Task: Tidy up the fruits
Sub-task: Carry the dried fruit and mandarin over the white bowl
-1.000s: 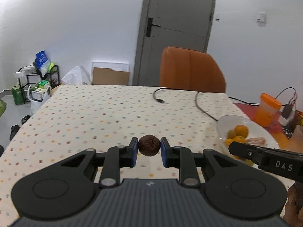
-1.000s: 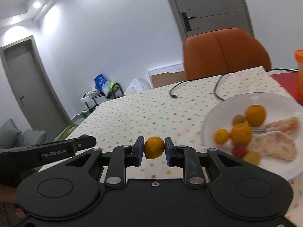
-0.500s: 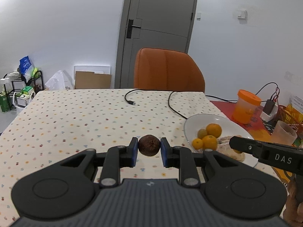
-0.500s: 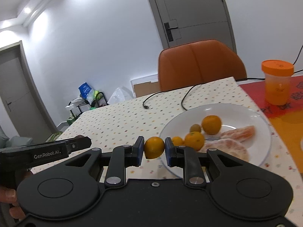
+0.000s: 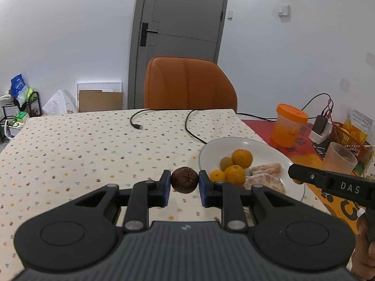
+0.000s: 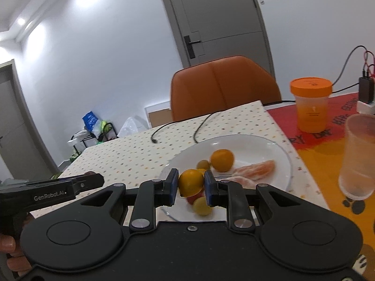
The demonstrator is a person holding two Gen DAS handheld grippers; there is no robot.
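Note:
My left gripper (image 5: 184, 182) is shut on a dark brown wrinkled fruit (image 5: 184, 182), held above the dotted tablecloth just left of a white plate (image 5: 215, 147). The plate holds oranges (image 5: 242, 158), a small green fruit (image 5: 226, 163) and peeled citrus segments (image 5: 264, 182). My right gripper (image 6: 191, 182) is shut on a small orange (image 6: 191, 181), held over the plate's near left rim (image 6: 287, 154). A yellow fruit (image 6: 202, 206) and a red one lie on the plate under it.
An orange-lidded jar (image 5: 289, 125) and a clear plastic cup (image 6: 358, 154) stand right of the plate on a red and orange mat. Black cables (image 5: 192, 126) lie on the far part of the table. An orange chair (image 5: 188, 84) stands behind the table.
Both grippers have swung right toward the plate with their fruits still held. The right gripper now hangs over the plate's near edge.

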